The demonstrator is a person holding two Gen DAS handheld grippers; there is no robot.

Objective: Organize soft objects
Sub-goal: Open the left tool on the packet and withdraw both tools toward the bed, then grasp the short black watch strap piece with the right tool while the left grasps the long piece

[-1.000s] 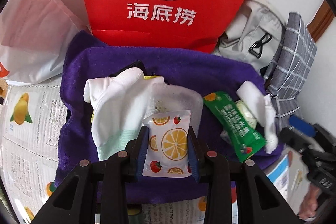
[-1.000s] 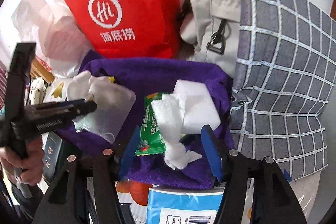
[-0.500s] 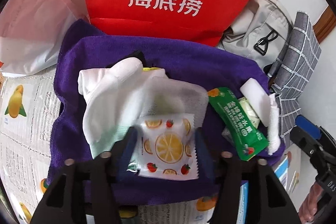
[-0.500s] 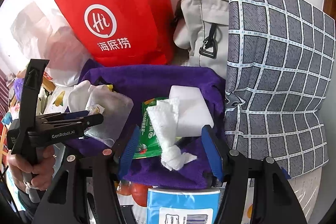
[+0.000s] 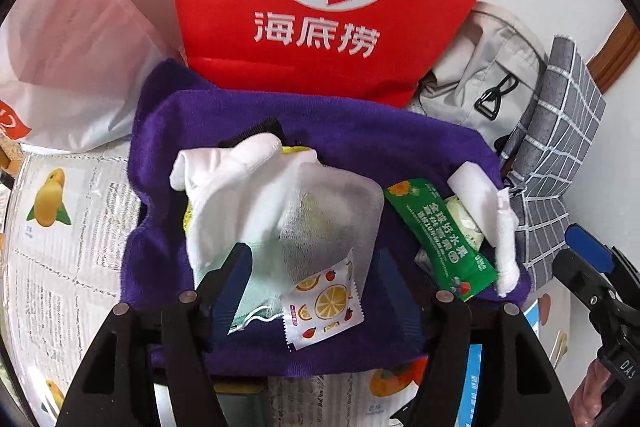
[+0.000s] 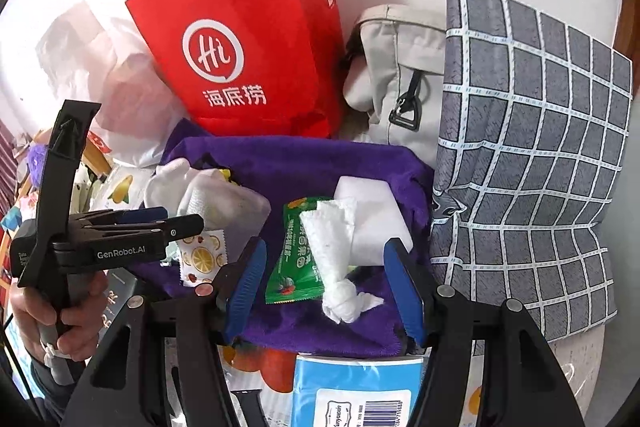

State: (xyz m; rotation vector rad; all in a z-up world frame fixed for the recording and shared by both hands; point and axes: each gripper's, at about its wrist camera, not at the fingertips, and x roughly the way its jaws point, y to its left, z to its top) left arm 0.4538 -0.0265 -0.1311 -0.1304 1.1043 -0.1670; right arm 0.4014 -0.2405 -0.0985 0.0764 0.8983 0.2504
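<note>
- On the purple towel (image 5: pixel 360 143), toward its near edge, the fruit-print sachet (image 5: pixel 322 301) now lies flat, partly resting on the translucent white pouch (image 5: pixel 332 211) and the white sock (image 5: pixel 224 179) beneath it.
- A second ago the left gripper (image 5: pixel 312 291) had this sachet clamped between its blue pads; now the jaws stand wide apart and the sachet sits loose between them, touching neither pad.
- That reads as a finished placement: the sachet has joined the left-hand pile on the towel, and the left gripper is free for another item.
- Right gripper (image 6: pixel 332 287) is likewise spread wide and holds nothing; between its pads lie the knotted white tissue (image 6: pixel 340 267) and the green snack packet (image 6: pixel 296 259), with a white sponge block (image 6: pixel 368 223) just behind them, near the towel's right edge.
- This group has not visibly shifted over the last second, so it is likely the next to be handled.
- Behind the towel stand a red Haidilao paper bag (image 6: pixel 240 47), a grey backpack (image 6: pixel 396 67) and a checked grey pillow (image 6: pixel 532 147).
- A blue tissue pack (image 6: pixel 356 391) lies at the near edge, off the towel.
</note>
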